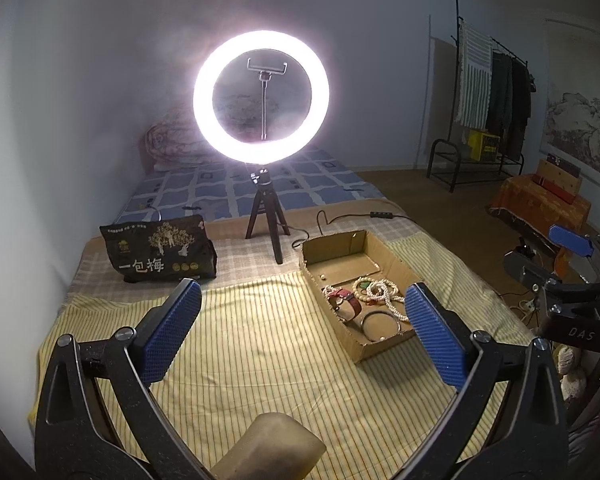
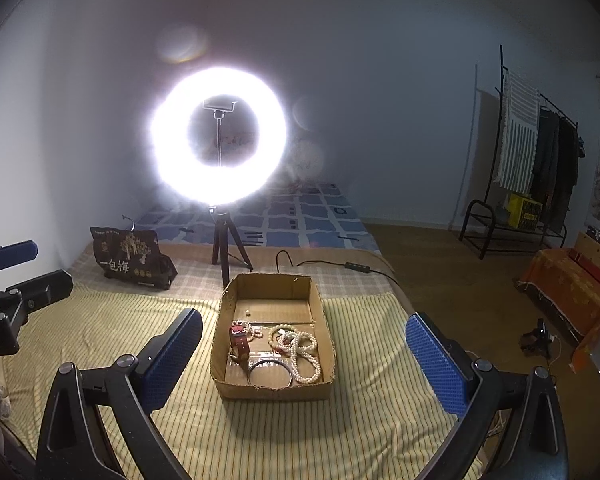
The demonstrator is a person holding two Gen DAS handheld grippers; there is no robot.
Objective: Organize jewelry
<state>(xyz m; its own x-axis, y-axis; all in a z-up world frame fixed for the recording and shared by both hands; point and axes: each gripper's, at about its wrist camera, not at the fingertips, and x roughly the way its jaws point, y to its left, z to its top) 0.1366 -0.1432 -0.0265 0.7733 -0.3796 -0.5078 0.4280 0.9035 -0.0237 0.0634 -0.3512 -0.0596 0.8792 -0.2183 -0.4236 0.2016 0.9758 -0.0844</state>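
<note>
A shallow cardboard box (image 1: 396, 264) (image 2: 226, 376) sits on the striped yellow cloth. Inside lie a red-strapped watch (image 1: 346, 300) (image 2: 239, 342), a white pearl necklace (image 1: 392, 300) (image 2: 306, 354), a beaded bracelet (image 1: 362, 286) (image 2: 278, 334), a metal bangle (image 1: 380, 326) (image 2: 270, 374) and a small bead (image 2: 247, 312). My left gripper (image 1: 302, 320) is open and empty, above the cloth left of the box. My right gripper (image 2: 304, 354) is open and empty, its fingers straddling the box from above and in front. The right gripper also shows in the left wrist view (image 1: 572, 268), and the left gripper in the right wrist view (image 2: 16, 276).
A lit ring light on a small tripod (image 1: 262, 96) (image 2: 219, 136) stands behind the box, its cable (image 1: 364, 216) trailing right. A black snack bag (image 1: 158, 250) (image 2: 130, 260) stands at the back left. The bed's right edge drops to a wooden floor with a clothes rack (image 1: 488, 92).
</note>
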